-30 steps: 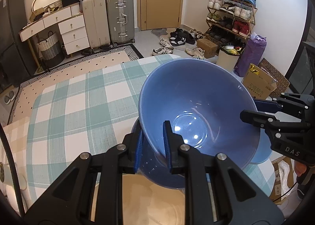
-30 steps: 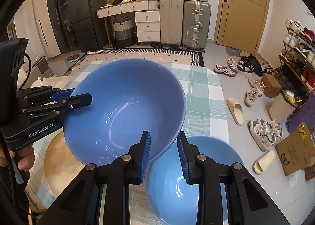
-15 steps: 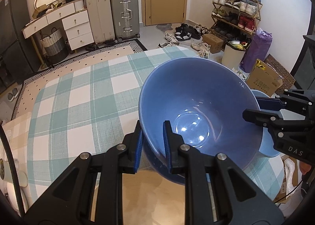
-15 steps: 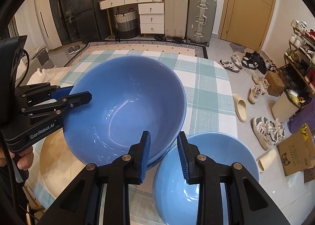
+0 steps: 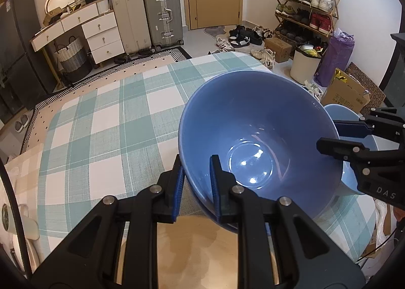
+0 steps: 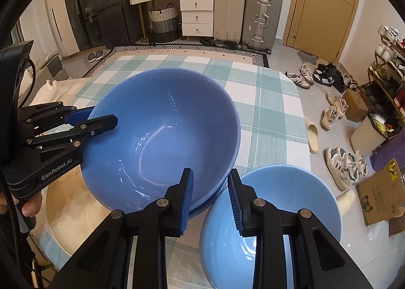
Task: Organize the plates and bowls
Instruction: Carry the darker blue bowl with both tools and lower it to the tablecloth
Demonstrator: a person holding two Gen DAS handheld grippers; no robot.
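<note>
Home: suitcases [image 5: 162, 14], shoe rack [image 5: 306, 14], checked tablecloth [image 5: 106, 122]

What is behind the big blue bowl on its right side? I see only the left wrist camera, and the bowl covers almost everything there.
Observer: A lighter blue bowl stands upright and empty on the table.
Operator: Is the big bowl alone, or is something under it?
Observer: In the right wrist view the big bowl sits nested in a second dark blue bowl; only that one's rim shows.
Operator: And the tan surface at the bottom of my picture?
Observer: It is a round tan plate, lying flat and partly hidden by the bowls.
</note>
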